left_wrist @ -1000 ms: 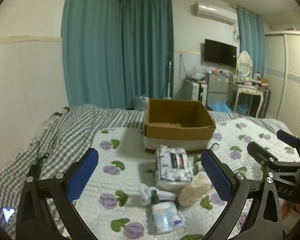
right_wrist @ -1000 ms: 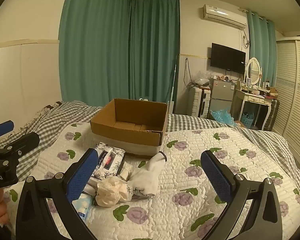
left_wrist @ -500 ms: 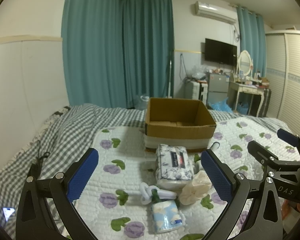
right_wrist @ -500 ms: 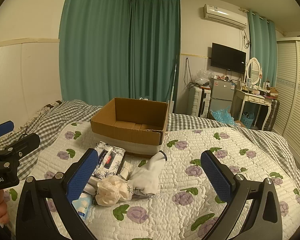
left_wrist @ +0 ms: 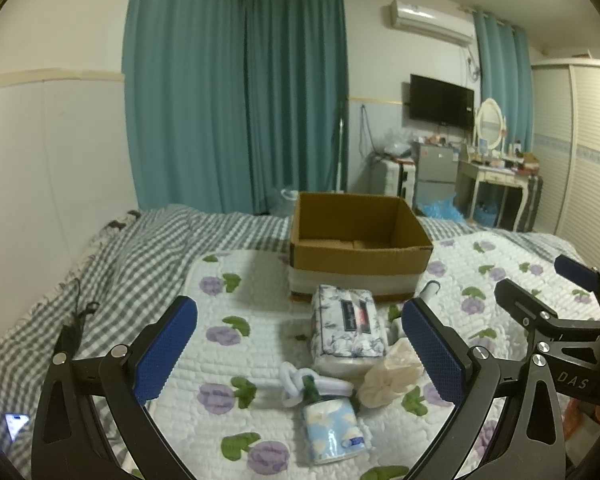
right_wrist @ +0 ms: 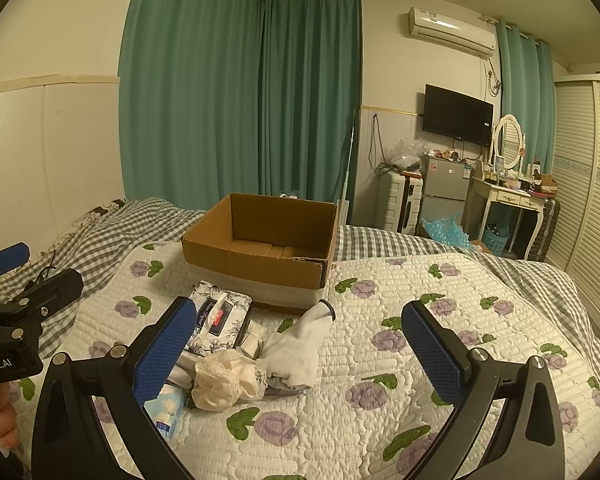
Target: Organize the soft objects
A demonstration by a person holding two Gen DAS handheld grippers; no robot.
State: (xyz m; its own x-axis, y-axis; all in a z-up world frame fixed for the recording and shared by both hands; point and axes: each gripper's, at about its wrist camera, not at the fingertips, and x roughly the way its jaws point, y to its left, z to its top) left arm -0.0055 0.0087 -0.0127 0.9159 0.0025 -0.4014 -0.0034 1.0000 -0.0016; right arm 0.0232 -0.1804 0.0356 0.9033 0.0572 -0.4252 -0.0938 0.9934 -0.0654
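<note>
Hovering, both jaws wide apart, empty: left gripper (left_wrist: 300,350), right gripper (right_wrist: 300,350). Soft pile lies before the empty cardboard box (left_wrist: 360,246). Floral tissue pack (left_wrist: 348,326) best pinched across its short sides first.

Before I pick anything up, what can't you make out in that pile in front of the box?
- Grey item under the white sock: right wrist view, covered by the sock.
- Small blue tissue pack: right wrist view, half hidden behind the right gripper's own finger; printing too small.
- Floral tissue pack label: both views, unreadable.
</note>
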